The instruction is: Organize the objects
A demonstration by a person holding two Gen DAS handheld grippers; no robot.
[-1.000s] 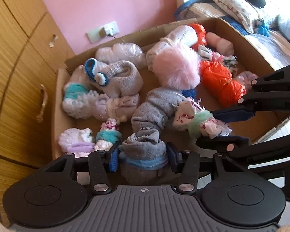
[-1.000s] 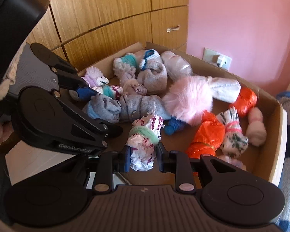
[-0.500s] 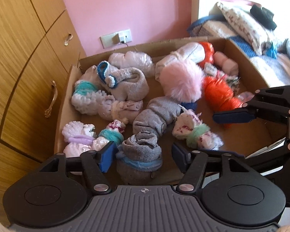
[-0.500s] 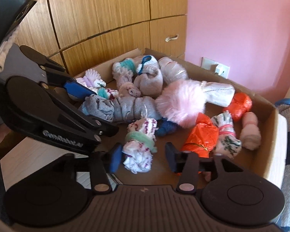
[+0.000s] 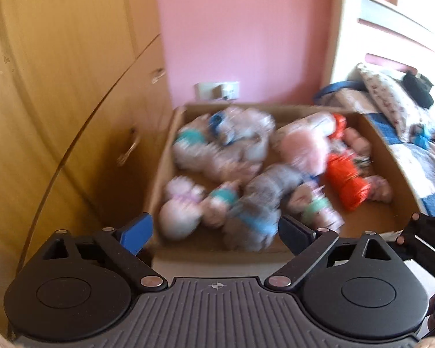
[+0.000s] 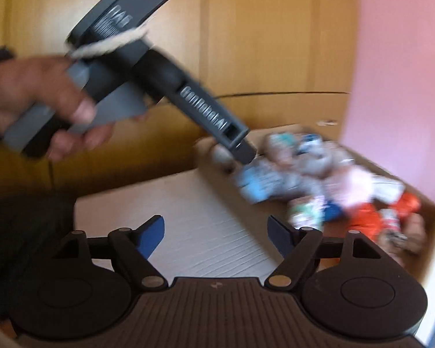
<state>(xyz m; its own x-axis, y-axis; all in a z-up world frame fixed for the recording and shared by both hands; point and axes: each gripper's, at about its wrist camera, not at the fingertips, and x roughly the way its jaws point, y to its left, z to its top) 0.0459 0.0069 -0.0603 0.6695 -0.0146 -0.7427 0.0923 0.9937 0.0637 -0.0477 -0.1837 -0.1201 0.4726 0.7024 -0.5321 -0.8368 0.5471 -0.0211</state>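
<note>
Both my left gripper point(image 5: 216, 233) and right gripper point(image 6: 216, 233) are opening wide, nothing between them; rolled sock bundles point(image 5: 255, 168) fill the cardboard box point(image 5: 391, 156), so sorting looks nearly done.

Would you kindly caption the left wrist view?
Left tool opening, nothing between its fingers, above cardboard box of rolled socks.

Motion blur smears the sock bundles point(image 5: 246, 174) in the cardboard box point(image 5: 159, 179) ahead of the left tongs point(image 5: 216, 232); single bundles cannot be told apart. The bed point(image 5: 414, 145) runs past the right edge.
</note>
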